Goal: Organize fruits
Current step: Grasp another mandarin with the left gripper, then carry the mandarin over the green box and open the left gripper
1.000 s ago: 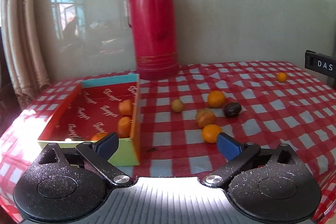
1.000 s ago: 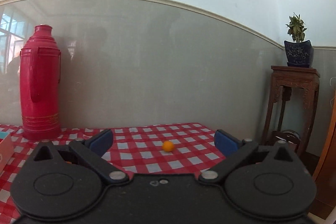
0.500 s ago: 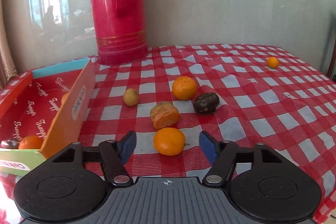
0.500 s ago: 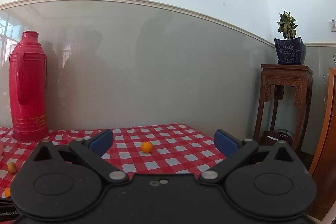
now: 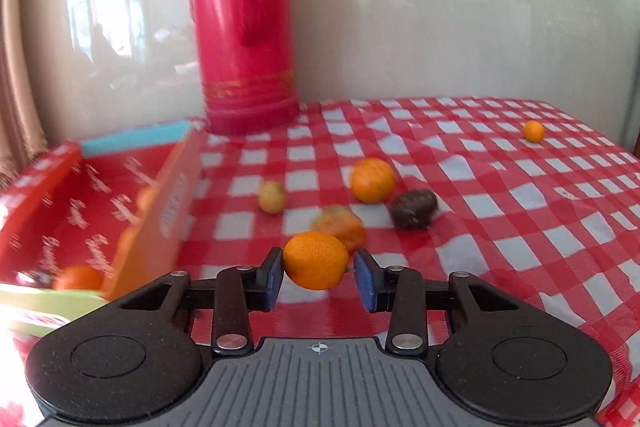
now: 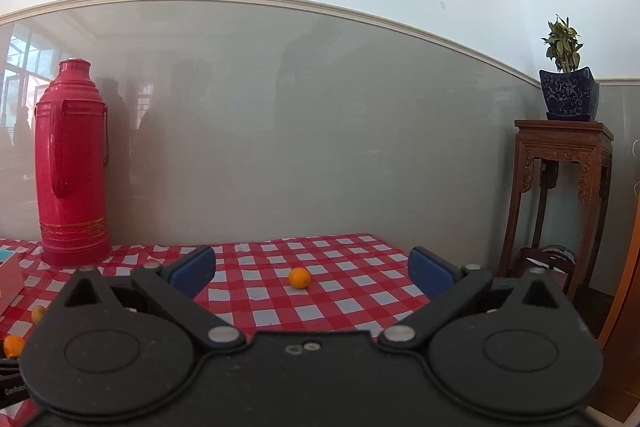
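My left gripper (image 5: 318,277) is shut on an orange (image 5: 316,259) and holds it above the checked cloth, just right of the red cardboard box (image 5: 100,199). The box holds an orange (image 5: 78,277) and other fruit, blurred. On the cloth behind lie a bruised orange fruit (image 5: 340,225), a second orange (image 5: 373,179), a dark fruit (image 5: 414,207), a small yellow fruit (image 5: 272,195) and a small far orange (image 5: 534,131). My right gripper (image 6: 312,269) is open and empty, high above the table, with that small orange (image 6: 299,277) ahead of it.
A tall red thermos (image 5: 242,23) stands at the back by the wall, also in the right wrist view (image 6: 70,175). A wooden stand (image 6: 560,203) with a potted plant (image 6: 568,83) is off the table's right end.
My left gripper moved right from the box to the nearest orange, closed on it and lifted it. My right gripper stayed open and swung slightly.
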A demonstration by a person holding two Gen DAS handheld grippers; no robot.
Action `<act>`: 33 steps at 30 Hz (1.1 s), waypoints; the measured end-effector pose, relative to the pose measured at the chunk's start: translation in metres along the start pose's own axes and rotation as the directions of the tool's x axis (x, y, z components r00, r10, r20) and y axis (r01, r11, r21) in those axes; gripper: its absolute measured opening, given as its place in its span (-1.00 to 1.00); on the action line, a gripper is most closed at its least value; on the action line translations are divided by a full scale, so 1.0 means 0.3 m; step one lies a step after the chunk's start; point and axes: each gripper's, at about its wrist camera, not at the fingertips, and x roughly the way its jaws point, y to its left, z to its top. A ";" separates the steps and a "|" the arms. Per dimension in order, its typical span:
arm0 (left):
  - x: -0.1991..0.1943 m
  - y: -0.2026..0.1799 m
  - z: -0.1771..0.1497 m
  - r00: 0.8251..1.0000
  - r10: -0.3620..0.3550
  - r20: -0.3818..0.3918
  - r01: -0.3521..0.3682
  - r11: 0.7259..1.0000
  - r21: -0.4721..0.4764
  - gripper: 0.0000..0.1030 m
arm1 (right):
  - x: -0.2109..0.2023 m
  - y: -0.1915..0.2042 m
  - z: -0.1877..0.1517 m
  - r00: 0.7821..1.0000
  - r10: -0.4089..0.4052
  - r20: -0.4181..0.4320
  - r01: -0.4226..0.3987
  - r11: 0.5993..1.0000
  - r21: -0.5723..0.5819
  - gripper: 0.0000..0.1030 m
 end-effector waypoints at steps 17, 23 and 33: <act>-0.029 0.455 0.056 0.940 0.341 -0.020 -0.340 0.931 -0.131 -0.25 | -0.006 0.143 -0.008 0.992 0.125 -0.022 -0.125 0.992 -0.025 0.89; 0.002 0.560 0.024 0.916 0.389 -0.092 -0.400 0.900 -0.175 -0.24 | 0.000 0.221 -0.015 0.983 0.178 -0.043 -0.180 0.982 -0.047 0.89; -0.086 0.610 -0.003 0.933 0.350 -0.088 -0.360 0.899 -0.249 0.10 | 0.018 0.343 -0.023 0.958 0.273 -0.091 -0.278 0.959 -0.051 0.89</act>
